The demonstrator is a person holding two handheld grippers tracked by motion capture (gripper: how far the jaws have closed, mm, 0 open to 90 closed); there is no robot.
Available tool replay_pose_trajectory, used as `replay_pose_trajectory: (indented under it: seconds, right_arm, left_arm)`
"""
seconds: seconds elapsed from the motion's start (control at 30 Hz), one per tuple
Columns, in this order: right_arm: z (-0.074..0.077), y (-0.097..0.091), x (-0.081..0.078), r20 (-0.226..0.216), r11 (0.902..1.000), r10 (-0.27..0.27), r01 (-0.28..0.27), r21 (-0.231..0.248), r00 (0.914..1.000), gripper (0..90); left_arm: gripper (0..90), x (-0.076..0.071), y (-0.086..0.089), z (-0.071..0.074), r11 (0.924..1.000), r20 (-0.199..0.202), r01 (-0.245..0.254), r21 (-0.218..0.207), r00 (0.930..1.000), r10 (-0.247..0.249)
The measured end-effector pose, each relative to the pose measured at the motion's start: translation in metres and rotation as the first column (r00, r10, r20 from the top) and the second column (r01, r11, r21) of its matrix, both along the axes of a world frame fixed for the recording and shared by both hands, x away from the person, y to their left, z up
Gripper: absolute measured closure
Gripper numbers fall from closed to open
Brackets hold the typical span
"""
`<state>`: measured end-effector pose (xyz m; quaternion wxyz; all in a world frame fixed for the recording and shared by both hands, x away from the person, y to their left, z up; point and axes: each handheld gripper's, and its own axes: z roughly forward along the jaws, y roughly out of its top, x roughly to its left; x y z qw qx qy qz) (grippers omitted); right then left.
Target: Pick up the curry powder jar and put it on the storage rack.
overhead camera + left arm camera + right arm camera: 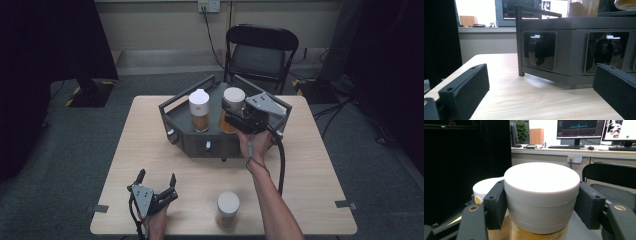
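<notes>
We work at the desk (150,150), where a dark tray (200,137) sits toward its far edge, holding two white-capped jars. Our right gripper (232,117) clamps the right jar (233,100) by its cap (541,185), at the tray's right side, probably to lift or seat it. A third jar (228,209) waits at the near edge. Our left gripper (157,182) rests wide and empty near the near-left corner, out of the way.

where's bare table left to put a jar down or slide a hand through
Bare wood lies left of the grey tray, and between the tray's front and the lone jar. The right edge beyond the forearm is free too. Crowded: inside the tray, where two jars stand and the right gripper clamps one.
</notes>
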<state>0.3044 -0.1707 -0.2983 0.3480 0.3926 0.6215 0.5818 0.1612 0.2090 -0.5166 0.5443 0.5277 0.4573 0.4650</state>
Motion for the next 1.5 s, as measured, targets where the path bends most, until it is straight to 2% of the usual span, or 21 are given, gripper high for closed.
replay_pose_trajectory:
  seconds: [0.57,1.03,1.5]
  right_arm:
    - [0.001,0.011,0.009,0.006,0.9994,-0.027,0.027,-0.021,0.9996,33.4]
    - [-0.003,0.019,0.019,-0.014,0.9981,-0.028,0.027,-0.054,0.9995,33.3]
    - [-0.006,0.02,0.026,-0.037,0.9975,-0.031,0.028,-0.065,0.9988,33.3]
  left_arm:
    - [0.3,0.0,0.001,0.0,1.0,0.001,0.003,0.0,1.0,-0.003]
    - [0.3,0.0,0.001,0.0,1.0,0.001,0.005,-0.001,1.0,-0.005]
    - [0.3,0.0,0.001,0.0,1.0,0.0,0.005,0.0,1.0,-0.005]
